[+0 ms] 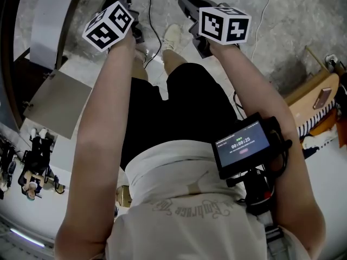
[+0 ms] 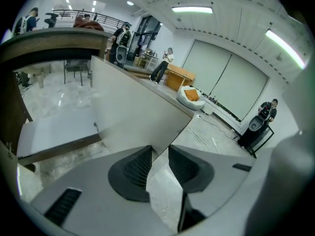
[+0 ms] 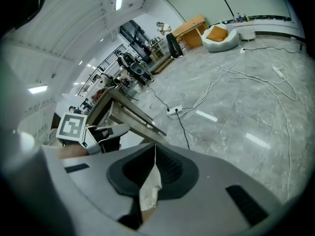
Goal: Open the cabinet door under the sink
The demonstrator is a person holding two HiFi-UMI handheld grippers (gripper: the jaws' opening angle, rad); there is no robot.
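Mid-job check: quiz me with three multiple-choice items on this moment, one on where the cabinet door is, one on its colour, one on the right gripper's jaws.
1. In the head view the cabinet door lies: A) at the left, on the left gripper's side; B) at the picture's right edge; C) out of view.
2. The door's face is: A) black; B) pale grey-beige; C) red.
3. The right gripper's jaws are: A) wide apart; B) round the door's edge; C) together.
Answers: 1 A, the panel hangs open at the left edge; 2 B, it shows pale in the head view and the left gripper view; 3 C, the jaws meet in the right gripper view.
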